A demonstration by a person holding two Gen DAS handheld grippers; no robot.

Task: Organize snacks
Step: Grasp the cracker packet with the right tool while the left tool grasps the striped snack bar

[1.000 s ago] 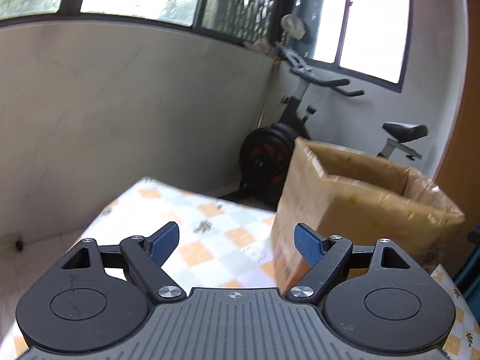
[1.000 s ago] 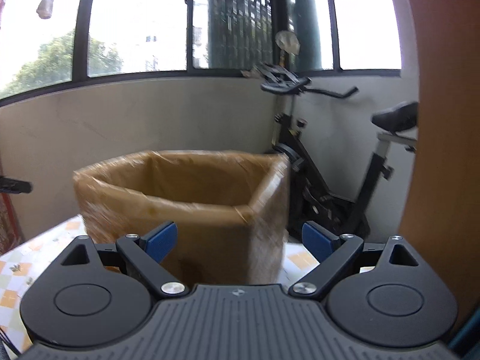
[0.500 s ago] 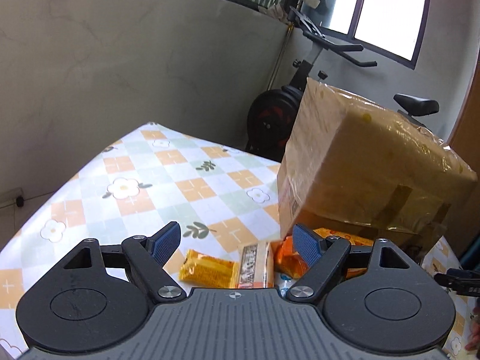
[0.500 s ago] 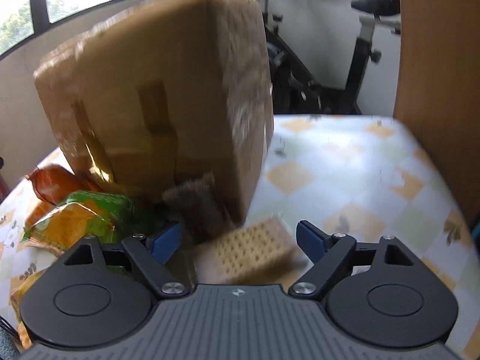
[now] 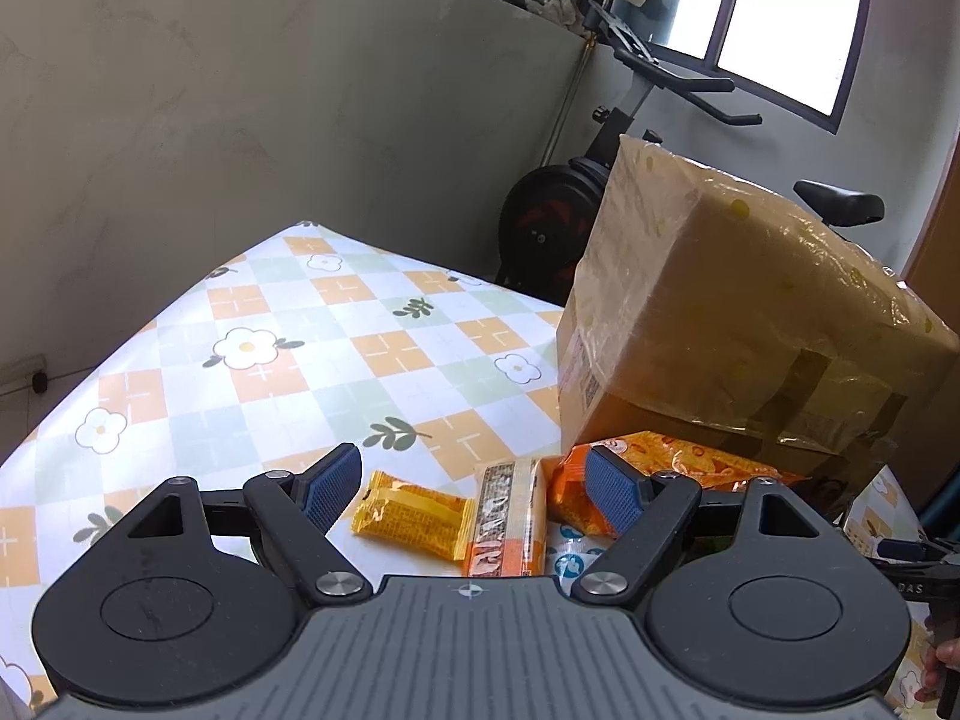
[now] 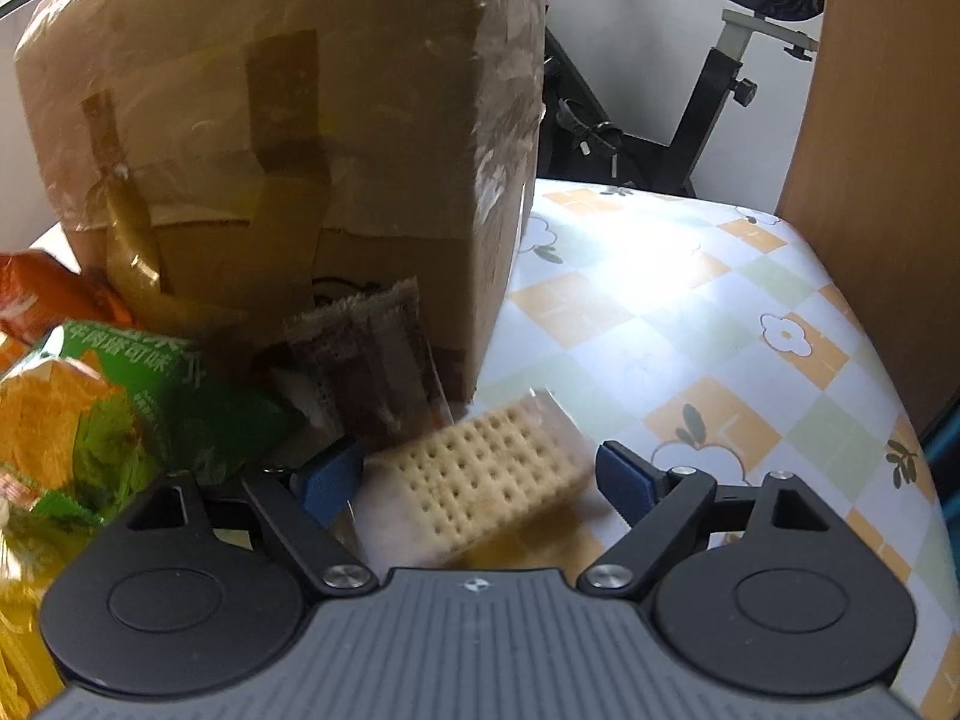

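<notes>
A taped cardboard box stands on the flower-patterned tablecloth, with snacks at its foot. My left gripper is open just above a yellow packet and an orange-and-white bar pack, touching neither. An orange chips bag leans against the box beside its right finger. My right gripper hovers with its jaws opening around a clear pack of crackers lying between them, unpressed. A brown wrapper, a green chips bag and the box sit beyond it.
An exercise bike stands behind the table by a grey wall. A wooden panel rises along the table's right edge. Bare tablecloth lies to the right of the box. A hand shows at the left view's lower right corner.
Both grippers have sunk and tilted down from level with the box's rim to just above the table. The snacks at the box's foot have come into view.
</notes>
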